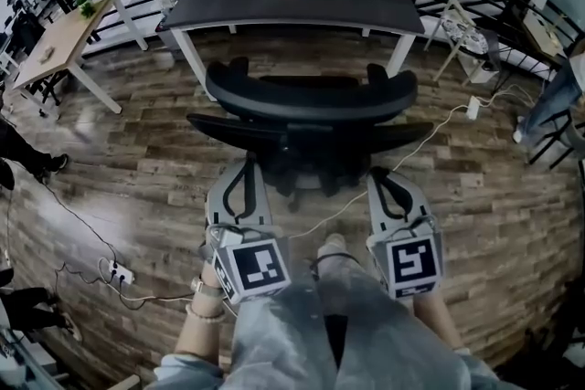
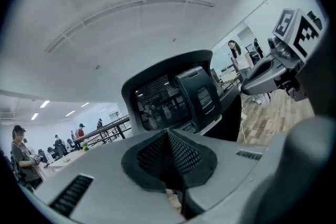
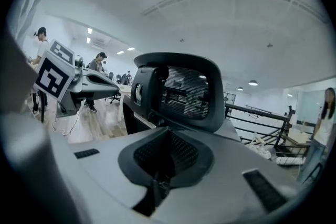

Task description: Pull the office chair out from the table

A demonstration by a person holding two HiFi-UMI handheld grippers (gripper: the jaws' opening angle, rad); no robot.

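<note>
Facing office chair before table; left tool, right tool pinched together; cable across floor

Even overhead light, fisheye-warped dark edges

You hold the left tongs and the right tongs out ahead of you, side by side, both pointing forward and slightly down. Each pair of jaws is pressed together with nothing between. Your left hand grips from below.
</note>
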